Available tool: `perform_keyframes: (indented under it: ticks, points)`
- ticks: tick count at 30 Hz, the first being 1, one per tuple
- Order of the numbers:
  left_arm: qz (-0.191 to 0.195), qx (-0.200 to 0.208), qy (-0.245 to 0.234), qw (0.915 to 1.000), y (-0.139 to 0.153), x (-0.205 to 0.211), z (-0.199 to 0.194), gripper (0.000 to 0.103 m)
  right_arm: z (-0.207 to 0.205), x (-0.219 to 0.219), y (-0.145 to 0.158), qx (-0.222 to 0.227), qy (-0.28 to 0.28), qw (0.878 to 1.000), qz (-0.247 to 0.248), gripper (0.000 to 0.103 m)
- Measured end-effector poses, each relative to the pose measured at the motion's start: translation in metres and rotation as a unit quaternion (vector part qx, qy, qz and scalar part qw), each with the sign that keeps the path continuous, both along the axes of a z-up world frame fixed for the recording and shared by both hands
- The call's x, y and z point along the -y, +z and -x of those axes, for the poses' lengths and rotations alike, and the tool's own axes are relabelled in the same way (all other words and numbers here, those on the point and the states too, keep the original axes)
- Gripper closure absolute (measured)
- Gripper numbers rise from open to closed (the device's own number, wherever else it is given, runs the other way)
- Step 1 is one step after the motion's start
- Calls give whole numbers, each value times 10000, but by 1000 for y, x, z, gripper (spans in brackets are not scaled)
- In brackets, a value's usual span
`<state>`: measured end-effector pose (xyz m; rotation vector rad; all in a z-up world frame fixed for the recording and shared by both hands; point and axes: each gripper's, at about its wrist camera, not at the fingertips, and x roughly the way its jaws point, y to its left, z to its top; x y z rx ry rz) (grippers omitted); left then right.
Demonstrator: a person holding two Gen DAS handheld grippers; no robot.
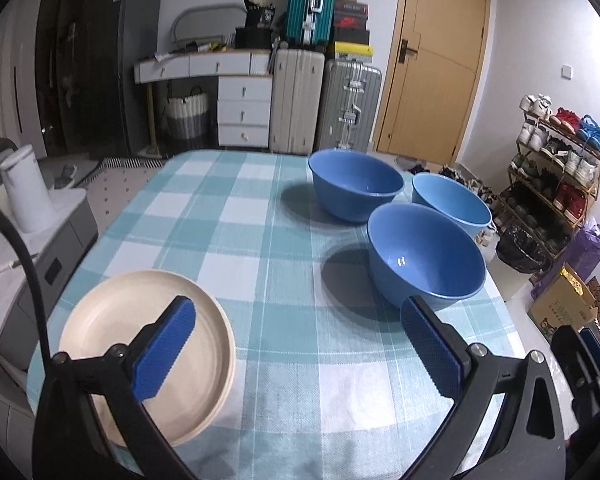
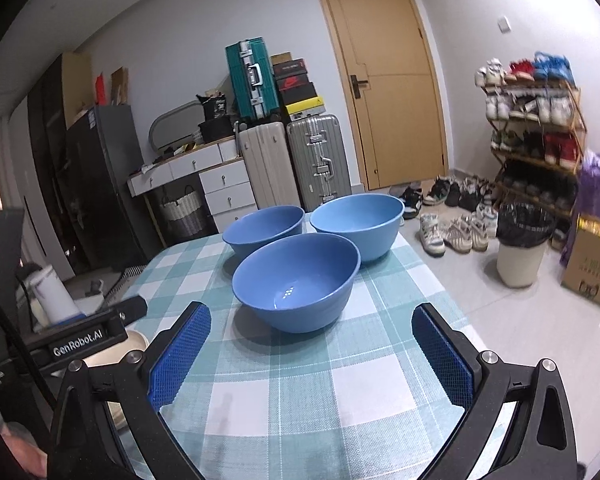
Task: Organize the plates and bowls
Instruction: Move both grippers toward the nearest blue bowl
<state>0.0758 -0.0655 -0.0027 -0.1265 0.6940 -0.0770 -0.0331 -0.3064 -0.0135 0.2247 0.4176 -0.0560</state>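
The left gripper is hovering with its jaws spread wide, a cream plate lying under its left finger. The right gripper is gaping empty too, three blue bowls sitting just ahead on the checked tablecloth.

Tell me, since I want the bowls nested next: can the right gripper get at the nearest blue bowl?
Probably yes. The right gripper is open and faces the nearest blue bowl, with only bare checked tablecloth between them.
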Motion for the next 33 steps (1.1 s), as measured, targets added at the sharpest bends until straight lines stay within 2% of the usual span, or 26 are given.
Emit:
perform_keyframes:
  ticks: [4,9,12,17,22,24,26,27,30,31,32,33]
  points:
    - [378,-312,-130,9987,-2,5,-14,0,-9,4,0,-73,176,9998,-110,1]
    - [172,-277,-179,9993,9,27,-39,0,-30,21,7,-86,139,9997,-182,1]
    - [187,-457,-203,9986,10,40,-67,0,-60,42,6,-398,124,9980,-471,1]
    - [-3,-847,-247,9961,-5,69,-115,0,-112,72,-3,-851,215,9928,-821,1]
    - [205,-1212,-378,9917,-25,81,-140,0,-161,92,-16,-1310,379,9857,-988,2]
    - [205,-1345,-484,9895,-31,87,-148,2,-178,96,-22,-1519,471,9815,-1066,7]
    - [101,-1371,-499,9893,-33,91,-153,4,-192,99,-28,-1679,521,9778,-1141,20]
    - [100,-1349,-487,9896,-33,91,-154,4,-199,100,-31,-1776,505,9761,-1146,22]
    - [298,-1307,-454,9899,-31,88,-157,7,-213,102,-38,-1903,423,9744,-1118,29]
    - [313,-1308,-443,9899,-31,87,-158,10,-215,103,-39,-1926,430,9744,-1076,38]
    - [331,-1299,-431,9900,-31,87,-159,19,-221,101,-41,-1990,445,9740,-986,44]
    - [355,-1315,-394,9899,-33,87,-160,24,-224,99,-43,-2035,464,9734,-950,46]
